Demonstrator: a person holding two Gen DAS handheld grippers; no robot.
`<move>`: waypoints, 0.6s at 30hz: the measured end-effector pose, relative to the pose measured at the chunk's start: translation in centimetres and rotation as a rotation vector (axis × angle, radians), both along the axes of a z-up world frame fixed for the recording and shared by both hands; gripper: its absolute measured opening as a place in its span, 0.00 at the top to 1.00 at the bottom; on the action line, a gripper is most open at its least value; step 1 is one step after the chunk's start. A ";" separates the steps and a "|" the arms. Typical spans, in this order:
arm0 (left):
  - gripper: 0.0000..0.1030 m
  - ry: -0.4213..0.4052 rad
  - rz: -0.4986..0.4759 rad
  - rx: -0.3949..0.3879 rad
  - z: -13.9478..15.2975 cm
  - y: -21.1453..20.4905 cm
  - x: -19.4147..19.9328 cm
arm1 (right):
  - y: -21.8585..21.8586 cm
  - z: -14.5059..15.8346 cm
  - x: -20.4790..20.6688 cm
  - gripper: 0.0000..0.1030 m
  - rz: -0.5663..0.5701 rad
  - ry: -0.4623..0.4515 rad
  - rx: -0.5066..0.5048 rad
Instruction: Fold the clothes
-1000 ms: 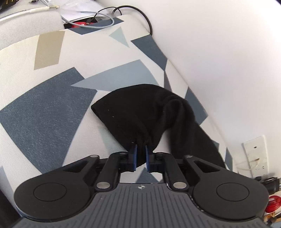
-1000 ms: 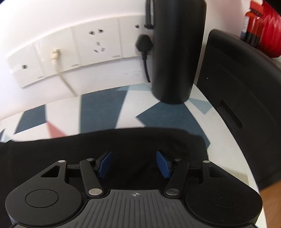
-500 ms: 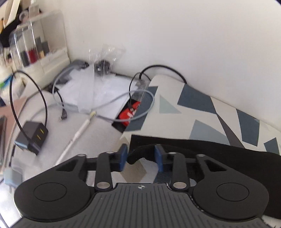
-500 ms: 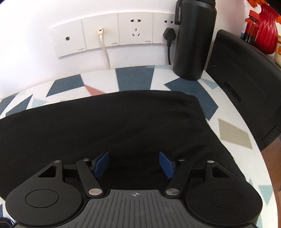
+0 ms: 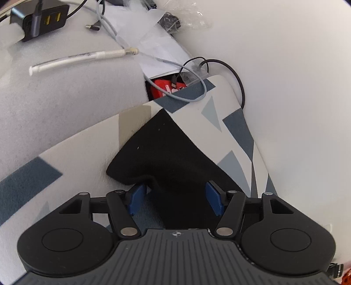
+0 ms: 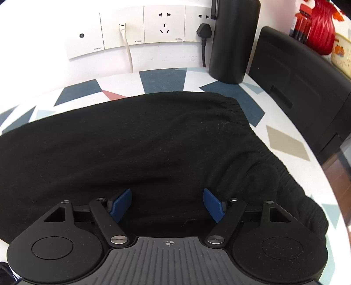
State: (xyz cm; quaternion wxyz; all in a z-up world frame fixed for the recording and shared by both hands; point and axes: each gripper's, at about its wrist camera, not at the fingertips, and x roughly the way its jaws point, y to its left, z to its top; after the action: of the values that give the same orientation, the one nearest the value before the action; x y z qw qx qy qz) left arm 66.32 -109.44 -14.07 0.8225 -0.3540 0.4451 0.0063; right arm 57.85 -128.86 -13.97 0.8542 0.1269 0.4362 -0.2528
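Note:
A black garment (image 6: pixel 140 142) lies spread on the patterned cloth (image 6: pixel 162 81), with its elastic waistband (image 6: pixel 256 140) at the right. Its narrow leg end (image 5: pixel 166 151) shows in the left wrist view and reaches toward the cloth's far corner. My left gripper (image 5: pixel 175 199) is open just above that leg end, with the fabric lying loose between the blue pads (image 5: pixel 137 196). My right gripper (image 6: pixel 167 205) is open and empty over the garment's near side.
A black flask (image 6: pixel 232 41) and a black box (image 6: pixel 300 87) stand at the back right below wall sockets (image 6: pixel 140 28). Cables (image 5: pixel 193 87), a charger (image 5: pixel 37 17), a white tube (image 5: pixel 83 59) and a red item (image 5: pixel 166 88) lie beyond the cloth's (image 5: pixel 232 129) left end.
My left gripper went from shut on the leg end to open, after carrying it out to the cloth's far-left corner. My right gripper drew back, still open.

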 end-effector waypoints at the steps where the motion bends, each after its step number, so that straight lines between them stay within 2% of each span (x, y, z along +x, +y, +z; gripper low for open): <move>1: 0.41 -0.009 -0.023 0.054 0.3 -0.7 0.7 | -0.1 -0.1 0.0 0.27 -0.010 -0.001 -0.003; 3: 0.41 -0.023 -0.070 0.146 0.7 -2.0 1.9 | -0.3 -0.3 0.0 0.24 -0.031 -0.007 -0.008; 5: 0.42 -0.035 -0.106 0.206 0.8 -3.3 3.0 | -0.5 -0.5 0.0 0.21 -0.050 -0.016 -0.013; 7: 0.49 -0.035 -0.103 0.234 0.8 -3.9 3.8 | -0.9 -0.8 0.2 0.15 -0.067 -0.031 -0.016; 11: 0.48 0.001 -0.107 0.284 1.5 -4.6 4.8 | -2.1 -1.2 1.4 0.05 -0.097 -0.042 -0.005; 14: 0.41 -0.003 -0.155 0.297 2.7 -4.7 3.5 | -2.8 -1.1 2.0 0.01 -0.094 -0.037 0.008; 18: 0.24 -0.026 -0.236 0.340 4.6 -3.9 -0.4 | -3.6 -1.1 2.6 0.01 -0.087 -0.033 0.021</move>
State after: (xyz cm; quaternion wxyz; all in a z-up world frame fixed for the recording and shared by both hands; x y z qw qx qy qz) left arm 65.88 -113.39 -9.50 0.8712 -0.1557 0.4652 -0.0195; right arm 60.46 -132.42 -15.11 0.8481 0.1587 0.4189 -0.2830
